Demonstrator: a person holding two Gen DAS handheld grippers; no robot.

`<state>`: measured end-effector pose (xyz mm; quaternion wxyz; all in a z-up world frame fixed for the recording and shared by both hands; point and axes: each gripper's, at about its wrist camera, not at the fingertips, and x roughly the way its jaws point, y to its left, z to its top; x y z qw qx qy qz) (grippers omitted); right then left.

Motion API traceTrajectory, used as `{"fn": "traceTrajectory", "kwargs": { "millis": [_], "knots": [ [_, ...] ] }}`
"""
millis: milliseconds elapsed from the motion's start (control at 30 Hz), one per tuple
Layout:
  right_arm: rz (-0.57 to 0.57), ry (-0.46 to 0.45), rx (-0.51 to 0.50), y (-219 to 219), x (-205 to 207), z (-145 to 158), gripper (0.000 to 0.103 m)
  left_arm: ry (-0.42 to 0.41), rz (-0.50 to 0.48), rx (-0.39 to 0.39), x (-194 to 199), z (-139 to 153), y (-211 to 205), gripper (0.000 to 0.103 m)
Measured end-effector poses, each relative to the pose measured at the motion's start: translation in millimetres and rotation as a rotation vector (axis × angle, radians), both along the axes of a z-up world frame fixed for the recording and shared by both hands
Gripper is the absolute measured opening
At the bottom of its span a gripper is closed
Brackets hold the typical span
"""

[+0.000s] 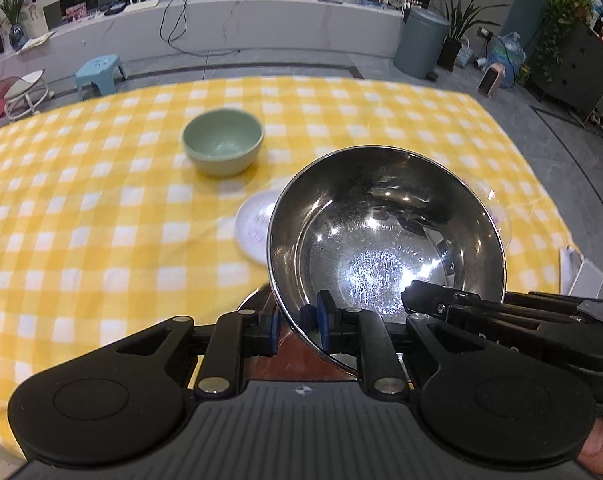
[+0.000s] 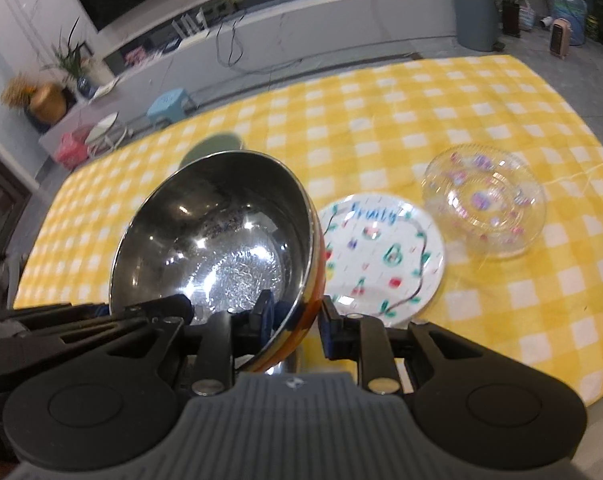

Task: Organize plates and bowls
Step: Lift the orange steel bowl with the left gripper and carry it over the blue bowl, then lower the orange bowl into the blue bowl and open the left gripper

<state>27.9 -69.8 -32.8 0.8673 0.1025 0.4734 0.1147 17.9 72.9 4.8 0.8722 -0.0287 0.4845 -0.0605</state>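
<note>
I hold the shiny round steel bowl (image 1: 385, 236) tilted above the yellow checked worktop (image 1: 101, 208), left gripper (image 1: 297, 326) and right gripper (image 2: 293, 320) each pinching its thin near rim; it looks light, stiff and slippery, so both wall-straddling pinches matter

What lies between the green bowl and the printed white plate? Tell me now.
Only bare yellow checked cloth lies between the green bowl and the printed plate; the left wrist view shows it.

table (image 2: 381, 120): yellow-white check cloth | on it: green bowl (image 1: 222, 141), printed plate (image 2: 385, 254), clear dish (image 2: 486, 205)
</note>
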Motion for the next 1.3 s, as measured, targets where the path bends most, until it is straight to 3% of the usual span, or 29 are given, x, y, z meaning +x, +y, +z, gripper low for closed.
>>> {"fn": "traceTrajectory", "kwargs": {
  "millis": [467,633,867,1300],
  "knots": [
    [0.142,0.079,-0.103,22.3,-10.0,-29.1,0.023,0.104,-0.11,0.064,-19.0,-26.8,15.0,0.023],
    [0.183,0.098,-0.116,23.9,-5.5,-28.0,0.024,0.131,-0.135,0.052,-17.4,-25.7,18.0,0.023],
    [0.23,0.108,-0.15,27.3,-3.8,-25.6,0.025,0.141,-0.155,0.054,-15.6,-21.7,20.9,0.023],
    [0.28,0.084,-0.215,38.5,-8.5,-22.9,0.029,0.141,-0.175,0.126,-16.1,-17.2,23.3,0.028]
  ]
}}
